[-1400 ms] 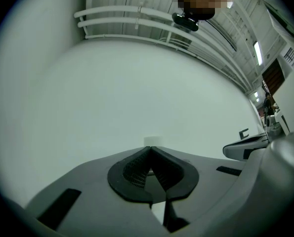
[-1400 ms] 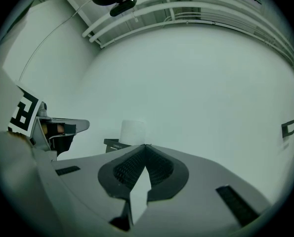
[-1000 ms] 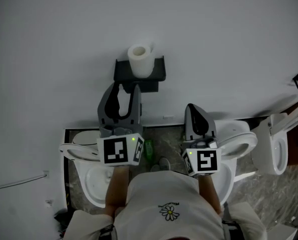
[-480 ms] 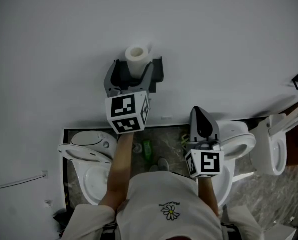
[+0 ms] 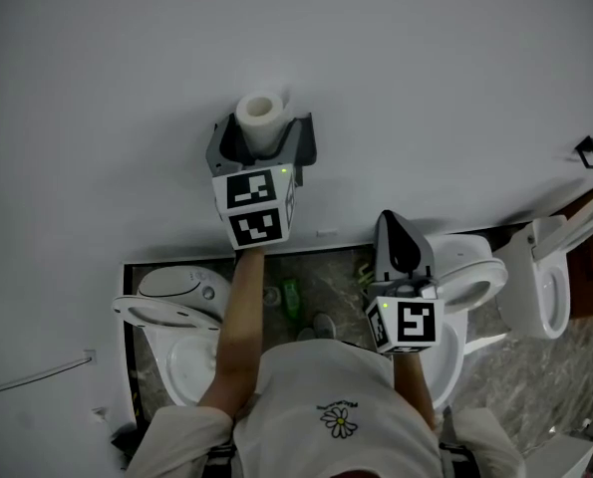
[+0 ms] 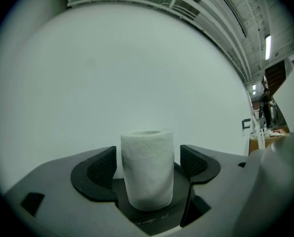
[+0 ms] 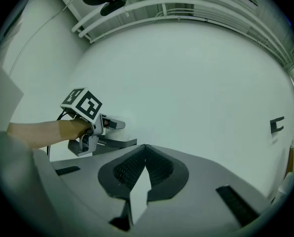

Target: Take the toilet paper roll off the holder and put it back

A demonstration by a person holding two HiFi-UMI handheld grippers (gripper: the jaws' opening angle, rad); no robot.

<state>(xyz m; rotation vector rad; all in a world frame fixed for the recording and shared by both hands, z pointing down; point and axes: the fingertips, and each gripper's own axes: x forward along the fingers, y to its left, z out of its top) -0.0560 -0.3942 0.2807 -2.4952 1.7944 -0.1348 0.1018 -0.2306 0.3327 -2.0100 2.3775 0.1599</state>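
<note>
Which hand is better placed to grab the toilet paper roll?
Left. The left claw, just opened, straddles the upright white toilet paper roll without touching it. The right claw is shut, off to the side.

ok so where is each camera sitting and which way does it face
Head view: on the person's head, facing steeply down a wall; shows roll, left gripper, right gripper, left forearm, shirt.
Left gripper view: on the left gripper, level at the wall; its jaws have just been opening and flank the roll without touching.
Right gripper view: on the right gripper, level at the wall; jaws shut, empty.
Shared: head and right gripper views both show the left gripper; head and left, the roll.
</note>
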